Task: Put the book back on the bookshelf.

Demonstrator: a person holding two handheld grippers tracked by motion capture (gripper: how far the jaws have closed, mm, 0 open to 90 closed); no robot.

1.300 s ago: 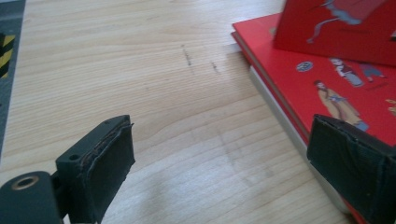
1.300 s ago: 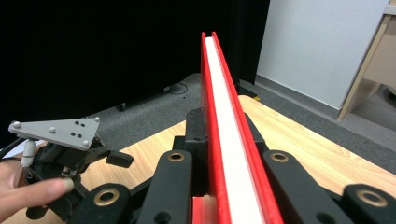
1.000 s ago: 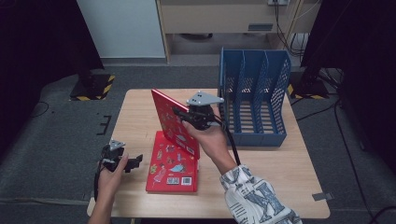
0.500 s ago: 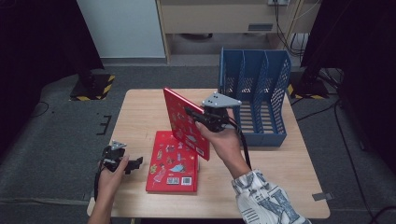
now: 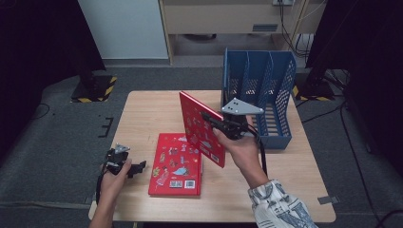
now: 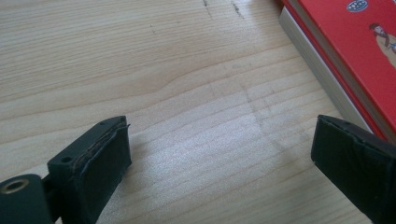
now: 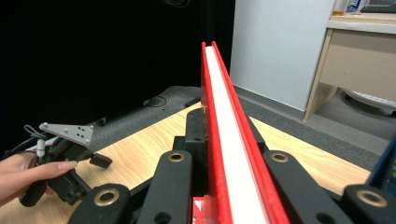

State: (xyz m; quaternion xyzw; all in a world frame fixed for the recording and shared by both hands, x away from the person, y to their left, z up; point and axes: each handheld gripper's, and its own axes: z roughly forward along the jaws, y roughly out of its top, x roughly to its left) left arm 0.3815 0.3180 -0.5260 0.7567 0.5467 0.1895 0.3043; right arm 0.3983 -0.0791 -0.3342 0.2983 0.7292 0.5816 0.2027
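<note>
The right gripper [image 5: 223, 127] is clamped on a red picture book [image 5: 200, 128], its two black jaws pressed flat against either cover, and it holds the book upright on edge above the wooden table [image 5: 142, 114], between the middle of the tabletop and the blue file rack [image 5: 259, 95] at the far right corner. In the right gripper view the held book [image 7: 224, 149] runs straight away from the camera, its white page block sandwiched between the red covers (only the edge shows, so no cover art can be read there). A second red picture book [image 5: 176, 165] lies flat on the table below and to the left of the lifted one, back cover up with small figures and a barcode patch; the two books are apart. The left gripper [image 5: 124, 165] rests low at the near left edge of the table, held in the person's left hand [image 5: 113, 178], with its jaws standing apart and nothing between them; in the left gripper view they frame bare wood, and the flat book [image 6: 345, 51] lies just beyond the right-hand jaw. The left gripper [image 7: 70, 158] also appears in the right gripper view, near the table edge.
</note>
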